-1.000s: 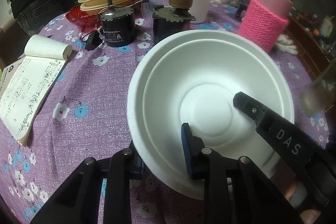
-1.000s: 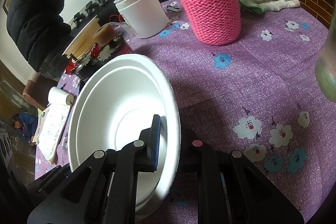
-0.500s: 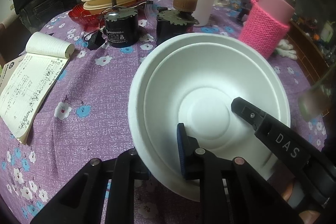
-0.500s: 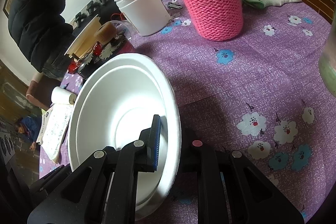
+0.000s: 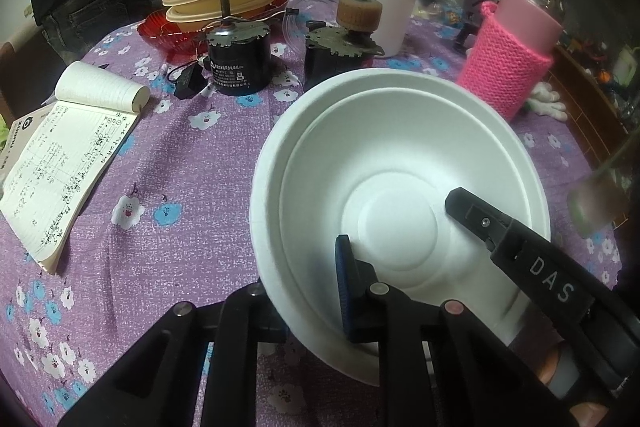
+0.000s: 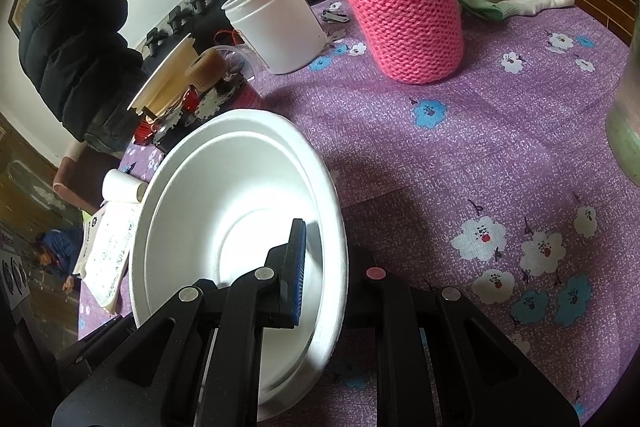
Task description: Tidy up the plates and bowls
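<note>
a: why both claws on the bowls (image 5: 400, 163)?

b: left claw (image 5: 308, 291) and right claw (image 6: 324, 267) each pinch the near rim (nested pair), steadying them above the cloth (image 5: 168, 163).

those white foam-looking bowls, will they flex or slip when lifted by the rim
The white bowls look thin-walled and matte, so probably very light and somewhat bendy where the jaws pinch the rim. Two seem nested, a second rim showing inside the first, so the inner one may shift or separate. With the left gripper and right gripper on opposite sides, uneven pulling could crease them.
</note>
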{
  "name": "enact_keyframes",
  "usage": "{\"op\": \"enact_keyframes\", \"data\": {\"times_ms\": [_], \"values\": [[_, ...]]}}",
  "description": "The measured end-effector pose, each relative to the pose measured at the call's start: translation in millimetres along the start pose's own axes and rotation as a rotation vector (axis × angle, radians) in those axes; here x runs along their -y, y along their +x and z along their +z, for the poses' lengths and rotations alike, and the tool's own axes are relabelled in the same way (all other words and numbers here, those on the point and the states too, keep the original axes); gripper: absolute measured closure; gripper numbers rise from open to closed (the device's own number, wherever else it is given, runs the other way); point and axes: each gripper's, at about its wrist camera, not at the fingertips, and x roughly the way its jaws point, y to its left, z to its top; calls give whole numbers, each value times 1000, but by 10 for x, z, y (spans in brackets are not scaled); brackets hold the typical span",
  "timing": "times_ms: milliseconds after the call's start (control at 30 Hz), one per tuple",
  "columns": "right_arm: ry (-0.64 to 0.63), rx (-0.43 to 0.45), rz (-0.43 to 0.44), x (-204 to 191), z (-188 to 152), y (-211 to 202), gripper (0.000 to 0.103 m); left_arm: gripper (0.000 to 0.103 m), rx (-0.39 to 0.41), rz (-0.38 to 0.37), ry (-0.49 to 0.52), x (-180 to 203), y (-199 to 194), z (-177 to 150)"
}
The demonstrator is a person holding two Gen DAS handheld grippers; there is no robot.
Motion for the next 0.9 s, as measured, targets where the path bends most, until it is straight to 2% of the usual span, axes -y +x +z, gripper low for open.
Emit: {"op": "enact_keyframes", "data": {"times_ms": [900], "values": [[1,7,1,2,1,-22,90,87,3,-2,-9,-3,-36,14]]}}
